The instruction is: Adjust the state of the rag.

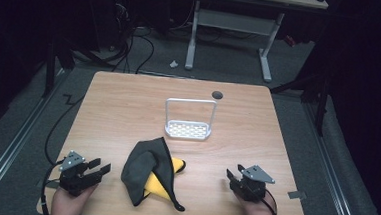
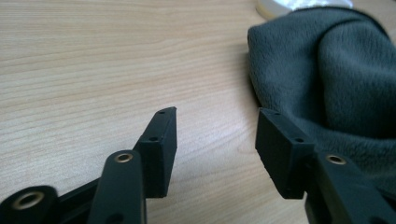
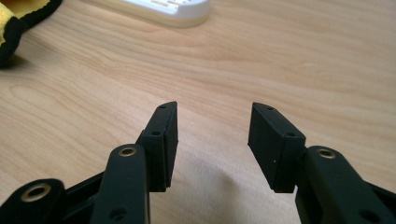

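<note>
A crumpled grey and yellow cloth (image 1: 150,175) with a black edge lies near the front middle of the wooden table (image 1: 118,108). Behind it stands a white rack (image 1: 188,120) with a tall wire handle. My left gripper (image 1: 98,168) rests at the front left, open, with bare wood between its jaws. The grey cloth (image 2: 327,70) lies just right of the left gripper (image 2: 217,135). My right gripper (image 1: 233,174) sits at the front right, open and holding nothing. The cloth's yellow corner (image 3: 18,18) and the rack's base (image 3: 163,9) lie far from the right gripper (image 3: 212,135).
A dark round hole (image 1: 217,94) sits in the table near the far edge. Beyond the table stand a white desk frame (image 1: 233,25) and cables on a grey floor. Bare wood stretches to either side of the rack.
</note>
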Action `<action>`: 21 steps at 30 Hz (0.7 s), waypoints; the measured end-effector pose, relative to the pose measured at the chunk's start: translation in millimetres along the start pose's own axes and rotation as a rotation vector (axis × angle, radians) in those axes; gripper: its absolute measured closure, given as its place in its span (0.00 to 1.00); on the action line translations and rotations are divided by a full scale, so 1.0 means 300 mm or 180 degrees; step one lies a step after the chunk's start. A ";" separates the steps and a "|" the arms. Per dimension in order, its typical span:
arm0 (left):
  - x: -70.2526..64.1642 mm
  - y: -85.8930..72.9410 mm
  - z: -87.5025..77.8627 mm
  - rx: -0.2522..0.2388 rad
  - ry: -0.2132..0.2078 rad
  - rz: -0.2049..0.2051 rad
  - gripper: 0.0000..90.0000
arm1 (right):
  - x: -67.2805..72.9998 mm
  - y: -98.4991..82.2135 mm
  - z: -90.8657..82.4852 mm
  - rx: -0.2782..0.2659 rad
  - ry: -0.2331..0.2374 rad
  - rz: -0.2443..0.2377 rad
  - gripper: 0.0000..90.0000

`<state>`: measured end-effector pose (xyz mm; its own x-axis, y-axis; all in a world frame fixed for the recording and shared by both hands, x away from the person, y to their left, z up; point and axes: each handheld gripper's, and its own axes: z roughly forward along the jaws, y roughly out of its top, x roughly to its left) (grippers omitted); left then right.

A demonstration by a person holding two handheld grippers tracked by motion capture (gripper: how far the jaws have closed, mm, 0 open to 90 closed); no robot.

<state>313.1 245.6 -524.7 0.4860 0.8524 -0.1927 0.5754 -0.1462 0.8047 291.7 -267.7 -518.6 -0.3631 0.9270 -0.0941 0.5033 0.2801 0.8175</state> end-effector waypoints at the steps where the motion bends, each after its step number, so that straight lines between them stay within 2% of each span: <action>1: -0.001 0.000 0.003 0.0017 0.0006 0.0022 0.50 | 0.004 0.002 0.001 -0.0011 -0.0001 -0.0037 0.59; 6: -0.004 0.002 0.006 -0.0021 0.0012 0.0081 0.47 | 0.009 0.001 -0.008 -0.0055 -0.0004 -0.0087 0.61; 7: -0.002 0.001 0.003 -0.0039 -0.0012 0.0085 0.47 | 0.007 -0.002 -0.015 -0.0109 -0.0028 -0.0153 0.62; 8: -0.002 0.001 0.003 -0.0039 -0.0012 0.0085 0.47 | 0.003 -0.003 -0.017 -0.0113 -0.0020 -0.0155 0.62; 13: -0.001 -0.007 -0.003 -0.0031 -0.0074 0.0041 0.47 | -0.009 -0.006 -0.013 -0.0088 -0.0007 -0.0043 0.62; 16: -0.004 -0.006 -0.005 -0.0030 -0.0113 0.0035 0.47 | -0.009 -0.007 -0.010 -0.0075 0.0010 -0.0042 0.62; 19: -0.008 -0.003 -0.001 -0.0037 -0.0136 0.0040 0.46 | 0.001 -0.010 -0.003 -0.0023 -0.0016 -0.0156 0.62; 21: -0.010 -0.002 0.001 -0.0021 -0.0135 0.0054 0.45 | 0.004 -0.010 -0.003 -0.0017 -0.0014 -0.0176 0.62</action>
<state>311.3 242.9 -524.8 0.5232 0.8278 -0.2027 0.5627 -0.1569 0.8117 289.0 -267.6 -520.7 -0.3866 0.9113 -0.1417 0.4785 0.3296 0.8139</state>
